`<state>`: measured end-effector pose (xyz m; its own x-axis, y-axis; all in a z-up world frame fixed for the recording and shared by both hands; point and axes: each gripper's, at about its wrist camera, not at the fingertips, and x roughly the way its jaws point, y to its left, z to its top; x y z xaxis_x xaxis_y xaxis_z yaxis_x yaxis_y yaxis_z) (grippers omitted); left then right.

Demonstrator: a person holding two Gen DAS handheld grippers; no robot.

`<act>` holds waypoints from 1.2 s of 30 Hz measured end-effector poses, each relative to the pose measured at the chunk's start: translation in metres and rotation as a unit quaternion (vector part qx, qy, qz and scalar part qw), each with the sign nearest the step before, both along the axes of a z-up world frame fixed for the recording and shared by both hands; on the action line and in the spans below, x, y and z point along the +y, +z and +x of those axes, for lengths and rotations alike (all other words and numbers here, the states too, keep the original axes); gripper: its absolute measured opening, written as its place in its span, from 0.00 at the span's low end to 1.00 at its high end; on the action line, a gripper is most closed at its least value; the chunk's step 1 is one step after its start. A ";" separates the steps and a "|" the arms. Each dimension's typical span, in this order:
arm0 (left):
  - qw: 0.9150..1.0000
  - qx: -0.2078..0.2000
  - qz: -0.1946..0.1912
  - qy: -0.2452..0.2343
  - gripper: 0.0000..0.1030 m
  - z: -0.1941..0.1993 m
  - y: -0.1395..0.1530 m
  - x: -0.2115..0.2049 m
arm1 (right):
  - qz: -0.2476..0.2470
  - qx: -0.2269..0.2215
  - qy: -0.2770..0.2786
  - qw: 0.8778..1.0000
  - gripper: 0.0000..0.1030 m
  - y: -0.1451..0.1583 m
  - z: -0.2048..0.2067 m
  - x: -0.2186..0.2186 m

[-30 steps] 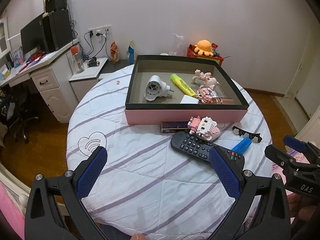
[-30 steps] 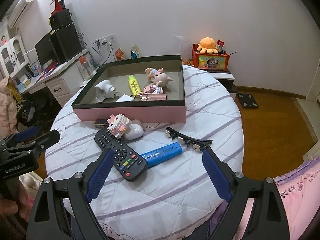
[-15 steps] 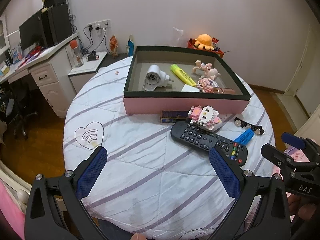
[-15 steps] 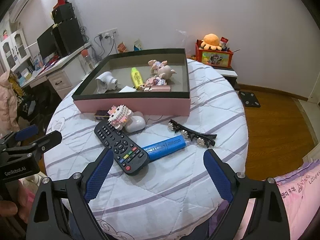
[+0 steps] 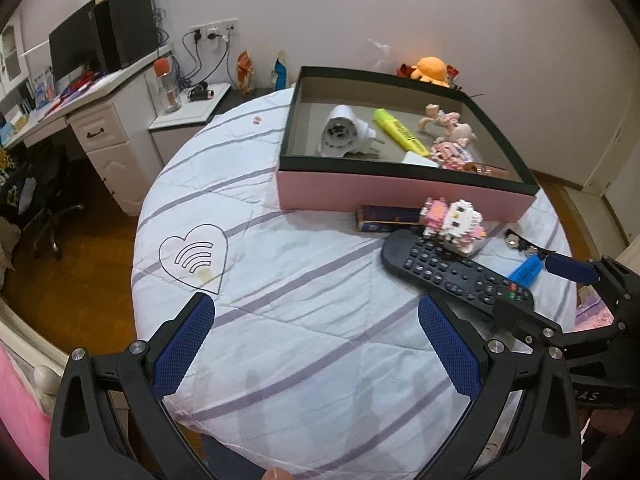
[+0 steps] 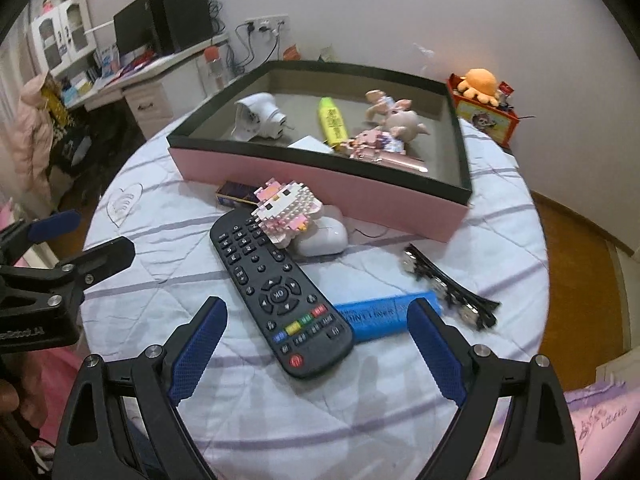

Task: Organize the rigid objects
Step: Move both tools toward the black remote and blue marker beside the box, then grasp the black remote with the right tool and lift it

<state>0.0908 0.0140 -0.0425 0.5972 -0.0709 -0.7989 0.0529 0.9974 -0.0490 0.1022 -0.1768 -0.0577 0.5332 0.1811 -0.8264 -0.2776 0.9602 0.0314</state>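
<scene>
A black remote [image 6: 276,292] lies on the round table just ahead of my open, empty right gripper [image 6: 316,344]; it also shows in the left wrist view [image 5: 452,274]. A blue tube [image 6: 384,316] and a black hair clip [image 6: 448,286] lie to its right. A pink-and-white block figure [image 6: 286,212] sits over a white case [image 6: 324,236], with a dark small box [image 6: 236,194] behind. The pink box with a dark rim [image 6: 320,180] holds a white plug, a yellow highlighter and toy figures. My left gripper [image 5: 316,344] is open and empty above bare cloth.
The round table wears a white cloth with purple stripes [image 5: 300,280]. A desk with a monitor [image 5: 80,52] stands at the left and a nightstand [image 5: 188,120] behind the table. An orange plush [image 6: 482,82] on a red box sits at the back right. Wood floor [image 6: 580,260] surrounds the table.
Both grippers have moved forward and lower toward the table. The right gripper now hovers close to the remote's near end. Both stayed open; nothing on the table moved.
</scene>
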 end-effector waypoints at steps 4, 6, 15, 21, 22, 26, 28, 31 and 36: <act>1.000 0.009 0.000 0.009 1.00 0.010 -0.009 0.009 | -0.020 0.011 0.026 0.999 0.90 -0.009 0.013 0.014; 1.000 0.014 -0.001 0.012 1.00 0.014 -0.013 0.012 | -0.034 0.021 0.040 0.998 0.90 -0.017 0.020 0.022; 1.000 0.030 -0.002 0.006 1.00 0.027 -0.028 0.011 | -0.031 0.044 0.078 0.996 0.60 -0.038 0.030 0.039; 1.000 0.026 0.000 -0.003 1.00 0.025 -0.025 0.004 | 0.003 0.045 0.087 0.995 0.44 -0.030 0.019 0.033; 1.000 0.025 0.001 -0.004 1.00 0.024 -0.024 0.002 | 0.016 0.045 0.083 0.995 0.43 -0.028 0.017 0.029; 1.000 0.019 0.002 -0.011 1.00 0.019 -0.020 -0.003 | 0.044 0.041 0.075 0.995 0.43 -0.023 0.010 0.017; 1.000 0.018 0.002 -0.015 1.00 0.017 -0.018 -0.008 | 0.056 0.038 0.069 0.995 0.43 -0.019 0.005 0.009; 1.000 0.018 -0.002 -0.024 1.00 0.015 -0.018 -0.016 | 0.069 0.034 0.062 0.995 0.43 -0.014 -0.003 -0.002; 0.999 0.020 -0.011 -0.048 1.00 0.017 -0.019 -0.033 | 0.073 0.035 0.048 0.996 0.43 -0.010 -0.008 -0.015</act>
